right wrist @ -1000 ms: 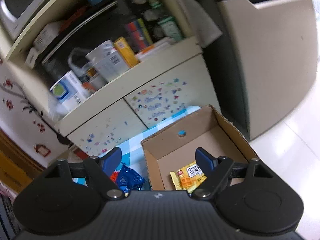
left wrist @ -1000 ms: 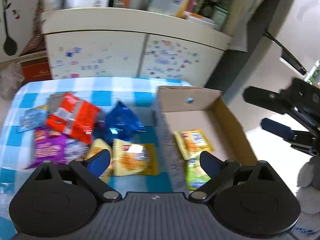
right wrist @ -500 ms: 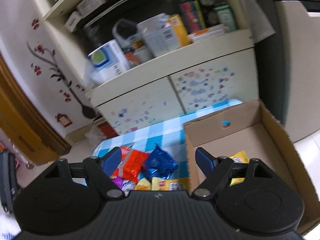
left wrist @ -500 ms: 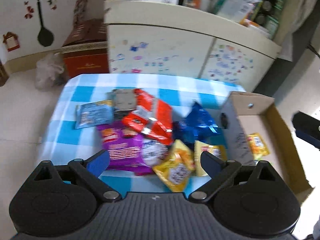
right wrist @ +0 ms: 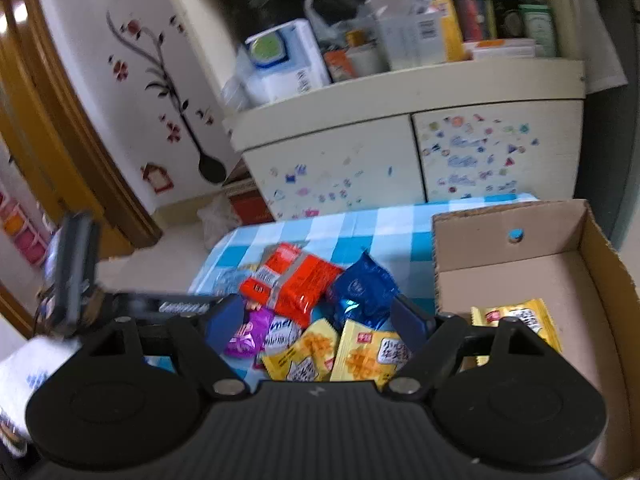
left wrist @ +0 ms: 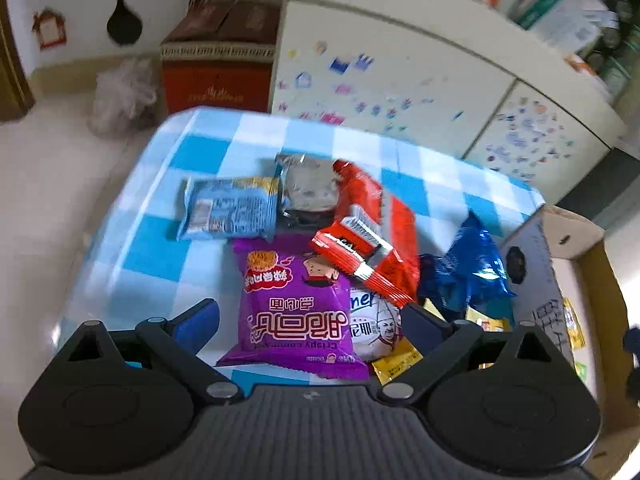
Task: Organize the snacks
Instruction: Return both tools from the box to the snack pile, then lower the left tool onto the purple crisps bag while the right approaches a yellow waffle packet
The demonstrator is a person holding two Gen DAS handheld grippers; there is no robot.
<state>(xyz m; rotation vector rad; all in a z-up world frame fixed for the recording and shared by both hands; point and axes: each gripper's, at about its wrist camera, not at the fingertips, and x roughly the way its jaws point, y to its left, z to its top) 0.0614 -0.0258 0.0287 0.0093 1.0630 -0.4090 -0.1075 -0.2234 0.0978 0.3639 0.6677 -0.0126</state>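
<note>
Left gripper [left wrist: 310,322] is hanging wide open and empty over the purple snack packet [left wrist: 294,302].
The packet looks light, crinkly, slippery and crushable, so a pinch at its sealed edge seems safest; it is lying flat on the checked tablecloth [left wrist: 160,248], partly under the red packet [left wrist: 372,236], while the right gripper [right wrist: 320,320], also open and empty, is hovering beside the cardboard box [right wrist: 600,272].

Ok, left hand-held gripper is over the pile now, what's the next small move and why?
Probably lower the left hand-held gripper straight onto the purple snack bag and close. Its jaws are open and empty, the bag lies flat between them at the near edge of the pile, only its far corner under the red packet. The cardboard box has room.
</note>
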